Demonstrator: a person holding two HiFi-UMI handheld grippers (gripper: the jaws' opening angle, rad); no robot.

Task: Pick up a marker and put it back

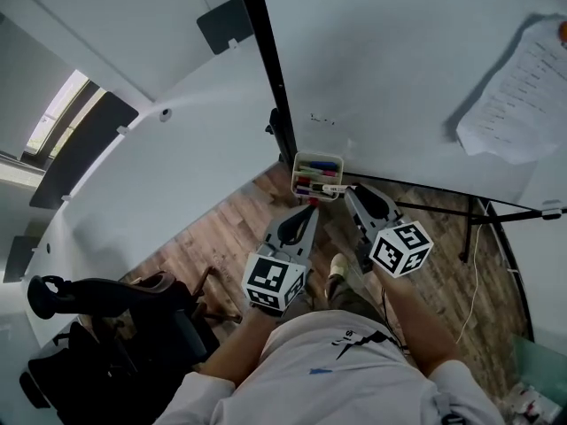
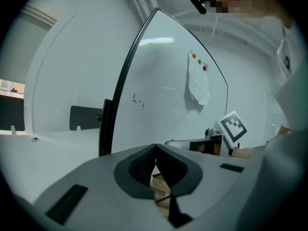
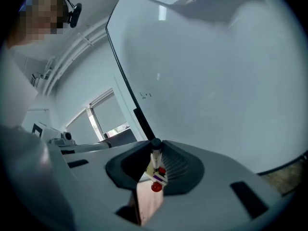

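Observation:
A white marker holder [image 1: 297,173] hangs at the whiteboard's lower edge with several coloured markers [image 1: 316,182] in it. My right gripper [image 1: 344,189] reaches its right side and is shut on a white marker [image 1: 333,189] lying crosswise at its tips. In the right gripper view that marker [image 3: 155,159] has a black cap and stands between the jaws of the right gripper [image 3: 156,147], with red-capped markers behind it. My left gripper [image 1: 310,206] hangs just below the holder, shut and empty. In its own view the left gripper [image 2: 155,147] has its tips touching.
The whiteboard [image 1: 399,60] fills the upper right, with a paper sheet [image 1: 518,96] stuck on it and a black frame post [image 1: 266,69] at its left. A white wall [image 1: 177,149] stands to the left. A black office chair [image 1: 106,304] is at the lower left, on the wood floor [image 1: 230,233].

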